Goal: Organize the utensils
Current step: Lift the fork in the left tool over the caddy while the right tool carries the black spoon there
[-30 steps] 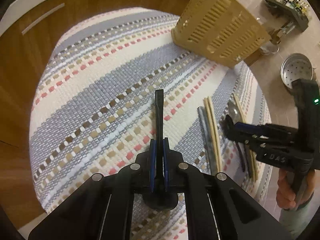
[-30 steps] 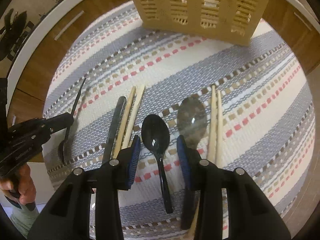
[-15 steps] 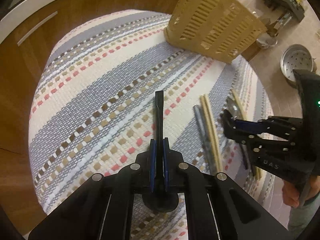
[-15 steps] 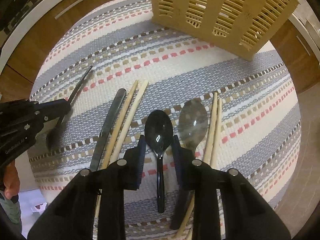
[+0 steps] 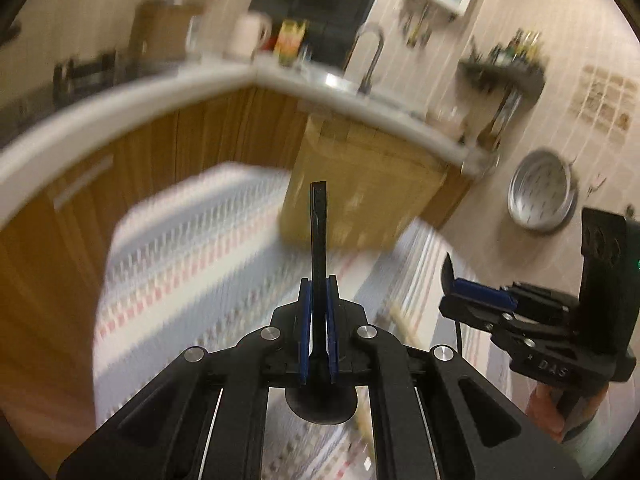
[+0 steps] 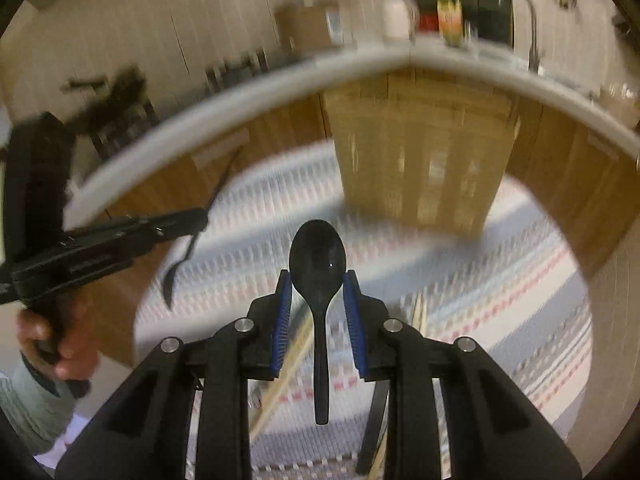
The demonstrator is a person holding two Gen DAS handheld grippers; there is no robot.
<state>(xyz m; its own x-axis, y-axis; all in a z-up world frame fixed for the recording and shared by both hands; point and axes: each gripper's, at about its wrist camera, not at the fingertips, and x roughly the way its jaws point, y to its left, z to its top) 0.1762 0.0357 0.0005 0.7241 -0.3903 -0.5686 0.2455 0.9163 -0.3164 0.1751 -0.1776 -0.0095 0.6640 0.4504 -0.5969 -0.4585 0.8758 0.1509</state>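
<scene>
My left gripper is shut on a black spoon, handle pointing forward, bowl hanging below the fingers. It also shows in the right wrist view with the spoon dangling. My right gripper is shut on a second black spoon, clamped at the bowl, lifted off the mat; it also shows in the left wrist view. The beige slotted utensil basket stands ahead on the striped mat. Chopsticks lie on the mat below.
Both views are motion-blurred. Wooden cabinets and a white countertop curve behind the mat. A sink tap, cups and a shelf rack are beyond. A metal pan is at the right.
My right gripper closed on the black spoon and lifted it off the mat. Both grippers rose and tilted up, so the counter and wall came into view.
</scene>
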